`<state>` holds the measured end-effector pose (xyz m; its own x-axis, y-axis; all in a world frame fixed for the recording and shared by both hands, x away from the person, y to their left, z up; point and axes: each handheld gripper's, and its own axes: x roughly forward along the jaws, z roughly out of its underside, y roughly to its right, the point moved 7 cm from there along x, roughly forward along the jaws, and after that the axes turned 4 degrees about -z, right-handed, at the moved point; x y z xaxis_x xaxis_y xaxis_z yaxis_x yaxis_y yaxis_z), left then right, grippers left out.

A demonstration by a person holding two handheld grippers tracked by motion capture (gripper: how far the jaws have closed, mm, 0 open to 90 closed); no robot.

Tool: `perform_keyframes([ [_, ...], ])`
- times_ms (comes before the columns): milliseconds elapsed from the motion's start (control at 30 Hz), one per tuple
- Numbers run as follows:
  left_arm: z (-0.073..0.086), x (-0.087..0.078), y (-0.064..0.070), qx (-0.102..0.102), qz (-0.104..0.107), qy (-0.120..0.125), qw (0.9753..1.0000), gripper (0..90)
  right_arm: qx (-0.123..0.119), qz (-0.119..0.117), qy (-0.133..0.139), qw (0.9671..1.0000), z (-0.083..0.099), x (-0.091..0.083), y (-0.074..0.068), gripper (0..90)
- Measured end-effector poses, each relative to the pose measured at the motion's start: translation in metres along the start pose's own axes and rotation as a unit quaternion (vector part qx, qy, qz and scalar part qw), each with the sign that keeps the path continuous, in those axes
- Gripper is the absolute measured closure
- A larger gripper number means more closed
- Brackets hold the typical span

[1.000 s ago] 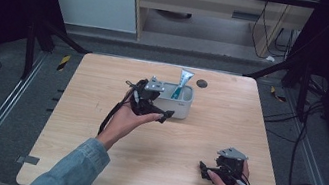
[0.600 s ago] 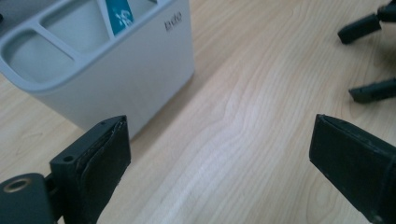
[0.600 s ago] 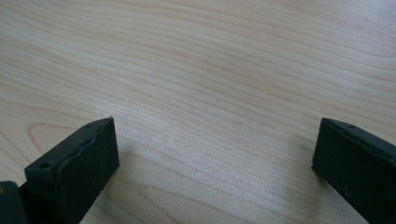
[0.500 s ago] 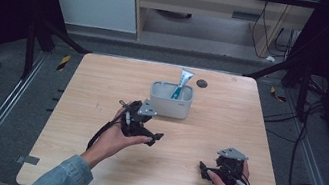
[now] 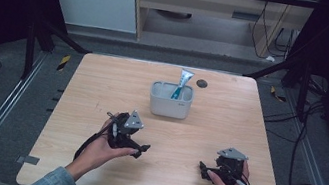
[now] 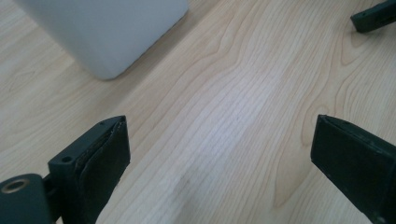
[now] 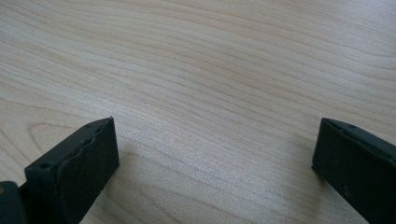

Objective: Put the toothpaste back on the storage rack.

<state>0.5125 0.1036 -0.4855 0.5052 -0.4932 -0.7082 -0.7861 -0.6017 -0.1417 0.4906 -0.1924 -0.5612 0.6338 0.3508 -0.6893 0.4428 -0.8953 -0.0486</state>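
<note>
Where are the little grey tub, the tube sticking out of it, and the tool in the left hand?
Grey tub [image 5: 169, 106], high view: its front wall.
Tube [image 5: 184, 81], high view: the upper part above the rim.
Left tool [image 5: 141, 149], high view: between its open tips.

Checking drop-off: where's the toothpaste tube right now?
In the high view, the toothpaste tube stands tilted in the grey bin at the table's far centre, just left of a dark round spot on the tabletop.

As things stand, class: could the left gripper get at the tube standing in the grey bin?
Probably yes. The left gripper is open and empty, bare table lies between it and the bin, and the tube sticks up above the rim.
</note>
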Motion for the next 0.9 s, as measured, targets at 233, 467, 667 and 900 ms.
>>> perform_keyframes([
  [233, 0.021, -0.006, -0.007, -0.026, -0.005, -0.009, 0.9996, 4.3, -0.002, 0.002, 0.001, 1.0000, 0.000, 0.000, 0.000, 0.7],
  [467, 0.050, -0.005, -0.020, -0.051, -0.023, -0.022, 0.9982, 4.0, -0.001, 0.002, 0.001, 1.0000, 0.000, 0.000, 0.000, 0.7],
  [667, 0.072, -0.009, -0.036, -0.068, -0.045, -0.023, 0.9964, 4.0, -0.002, 0.002, 0.001, 1.0000, 0.000, 0.000, 0.000, 0.7],
  [900, 0.094, -0.014, -0.061, -0.103, -0.069, -0.022, 0.9921, 4.4, -0.002, 0.002, 0.001, 1.0000, 0.000, 0.000, 0.000, 0.7],
])
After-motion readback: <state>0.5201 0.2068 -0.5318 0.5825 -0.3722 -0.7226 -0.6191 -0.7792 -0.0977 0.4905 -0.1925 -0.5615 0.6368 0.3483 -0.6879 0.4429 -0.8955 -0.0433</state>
